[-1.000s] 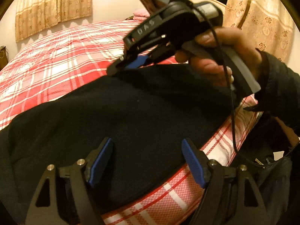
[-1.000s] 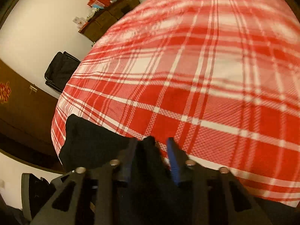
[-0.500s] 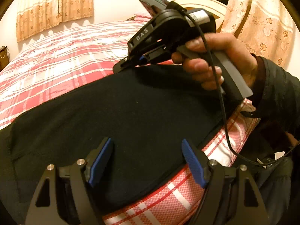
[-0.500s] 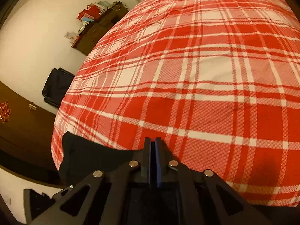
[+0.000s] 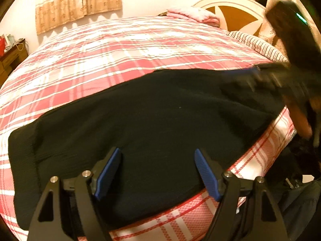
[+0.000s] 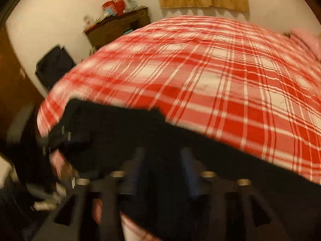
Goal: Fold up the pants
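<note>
The black pants (image 5: pixel 152 118) lie spread flat along the near edge of the red plaid bed (image 5: pixel 130 46). My left gripper (image 5: pixel 158 170) is open, its blue pads just above the pants' near edge, holding nothing. My right gripper (image 5: pixel 258 74) shows blurred at the right of the left wrist view, over the pants' far right end. In the right wrist view the right gripper (image 6: pixel 162 160) is blurred, its jaws apart above the black pants (image 6: pixel 124 132) with nothing between them.
A pink pillow (image 5: pixel 192 16) and a round headboard (image 5: pixel 230 10) are at the head of the bed. A wooden dresser (image 6: pixel 120 28) with clutter and a black bag (image 6: pixel 56 66) stand by the wall. Dark clothing lies below the bed edge (image 5: pixel 297 200).
My right gripper shut on the pants' far edge, then opened, let go and swung away to the right. The pants now lie flat. My left gripper stayed open and hardly moved.
</note>
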Demonstrator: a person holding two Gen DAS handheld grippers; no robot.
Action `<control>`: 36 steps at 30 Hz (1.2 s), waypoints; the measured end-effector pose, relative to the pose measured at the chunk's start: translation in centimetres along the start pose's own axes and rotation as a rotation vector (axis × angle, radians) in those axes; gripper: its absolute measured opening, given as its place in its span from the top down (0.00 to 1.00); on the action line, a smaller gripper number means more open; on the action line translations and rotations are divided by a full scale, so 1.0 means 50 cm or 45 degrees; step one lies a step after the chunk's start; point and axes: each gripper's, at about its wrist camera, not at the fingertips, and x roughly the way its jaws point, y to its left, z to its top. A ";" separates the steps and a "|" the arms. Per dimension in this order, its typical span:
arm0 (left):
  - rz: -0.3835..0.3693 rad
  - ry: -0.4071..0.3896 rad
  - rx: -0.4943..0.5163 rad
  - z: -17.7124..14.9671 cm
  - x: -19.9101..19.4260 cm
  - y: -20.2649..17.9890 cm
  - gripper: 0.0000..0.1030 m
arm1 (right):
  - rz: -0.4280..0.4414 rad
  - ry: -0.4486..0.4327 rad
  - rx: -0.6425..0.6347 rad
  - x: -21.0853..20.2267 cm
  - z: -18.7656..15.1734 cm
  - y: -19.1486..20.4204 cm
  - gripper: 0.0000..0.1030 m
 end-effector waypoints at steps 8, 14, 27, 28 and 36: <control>0.040 0.010 -0.013 -0.012 -0.010 0.005 0.24 | -0.141 0.080 -0.173 0.034 -0.120 0.076 0.49; 0.042 0.011 -0.048 -0.012 -0.009 0.010 0.24 | -0.159 0.084 -0.189 0.027 -0.156 0.087 0.48; -0.008 -0.016 0.005 0.026 0.003 -0.068 0.23 | -0.167 -0.122 0.063 -0.116 -0.164 -0.057 0.48; -0.014 -0.008 0.016 0.028 0.011 -0.078 0.23 | -0.200 -0.116 0.105 -0.126 -0.168 -0.082 0.48; -0.020 -0.010 0.022 0.056 0.032 -0.125 0.19 | -0.184 -0.109 0.302 -0.171 -0.225 -0.207 0.48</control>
